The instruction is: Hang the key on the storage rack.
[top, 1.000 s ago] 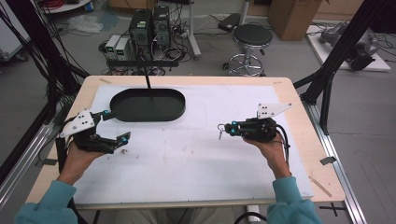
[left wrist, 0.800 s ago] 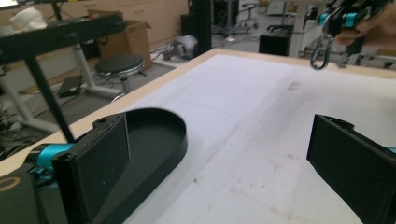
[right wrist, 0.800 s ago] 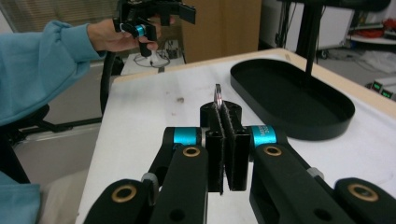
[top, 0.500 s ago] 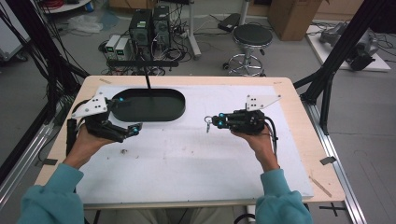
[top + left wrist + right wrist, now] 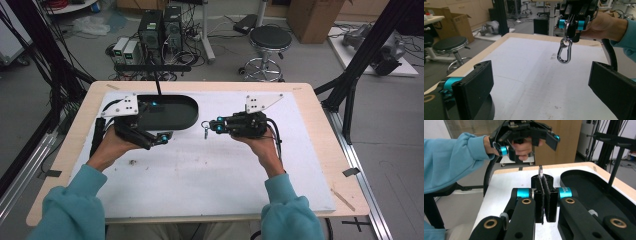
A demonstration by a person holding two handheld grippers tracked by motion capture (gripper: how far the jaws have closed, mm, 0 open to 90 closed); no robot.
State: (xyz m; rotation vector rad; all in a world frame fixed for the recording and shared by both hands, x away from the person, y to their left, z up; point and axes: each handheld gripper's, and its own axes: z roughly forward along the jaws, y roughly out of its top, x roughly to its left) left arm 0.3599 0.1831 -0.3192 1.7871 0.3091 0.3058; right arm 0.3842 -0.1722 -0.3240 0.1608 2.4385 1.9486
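Right tongs [image 5: 206,126] pinch keyring [image 5: 564,52] beside black tray [image 5: 186,117].

readable text: none, all views
brown cardboard box [image 5: 454,23]: dark print on its side, too blurred to read

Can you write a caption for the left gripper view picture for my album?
Right gripper dangles a shiny silver metal carabiner clip over the white table.

Two hand-held tongs above a white surface [image 5: 210,175] — right tongs [image 5: 212,126] pinching a dangling metal clip [image 5: 205,131], left tongs [image 5: 162,139] beside a black tray [image 5: 187,117].
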